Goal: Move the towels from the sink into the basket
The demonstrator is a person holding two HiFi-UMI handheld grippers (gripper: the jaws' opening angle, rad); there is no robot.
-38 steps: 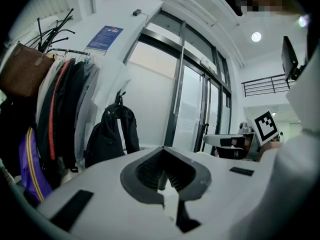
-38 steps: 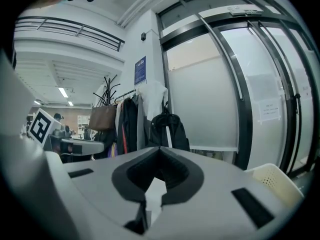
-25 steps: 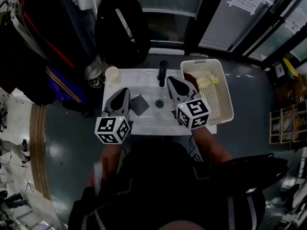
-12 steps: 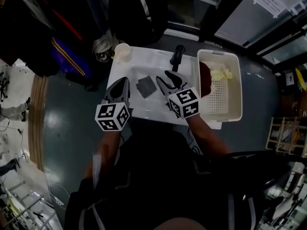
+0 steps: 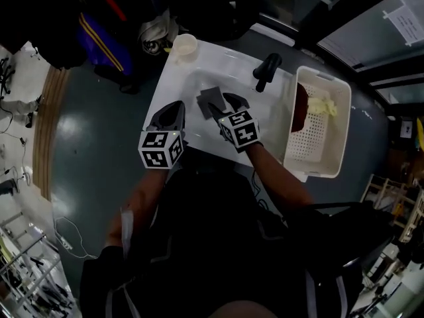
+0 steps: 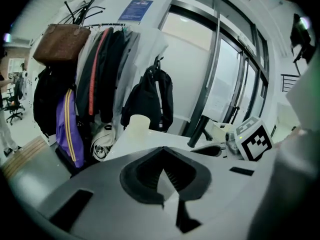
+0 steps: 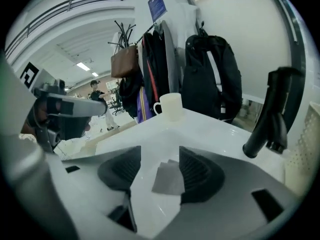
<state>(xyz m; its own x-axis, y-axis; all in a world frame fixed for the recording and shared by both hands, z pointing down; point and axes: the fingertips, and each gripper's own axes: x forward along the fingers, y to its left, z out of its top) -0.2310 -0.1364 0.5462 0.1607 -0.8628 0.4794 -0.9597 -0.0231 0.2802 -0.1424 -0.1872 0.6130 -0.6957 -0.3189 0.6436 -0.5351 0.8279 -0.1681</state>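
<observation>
Over the white sink (image 5: 213, 63), the right gripper (image 5: 230, 102) points down into the basin with its jaws opening. A grey towel (image 5: 209, 101) lies flat on the basin floor between them, and the pads stand clear of it on both sides. At 9 o'clock from that towel, the left gripper (image 5: 173, 108) hovers by the sink's edge, its jaws closed tip to tip with nothing between them. At 3 o'clock from the sink stands the white basket (image 5: 328, 158), just beside it. In the basket's far end lies a yellow towel (image 5: 326, 106). At 9 o'clock from it is a dark red cloth (image 5: 300, 108), probably another towel, though the dim view leaves that unsure. A black faucet (image 5: 266, 72) rises at the sink's 1 o'clock, and a pale cup (image 5: 184, 45) sits at its 11 o'clock corner.
</observation>
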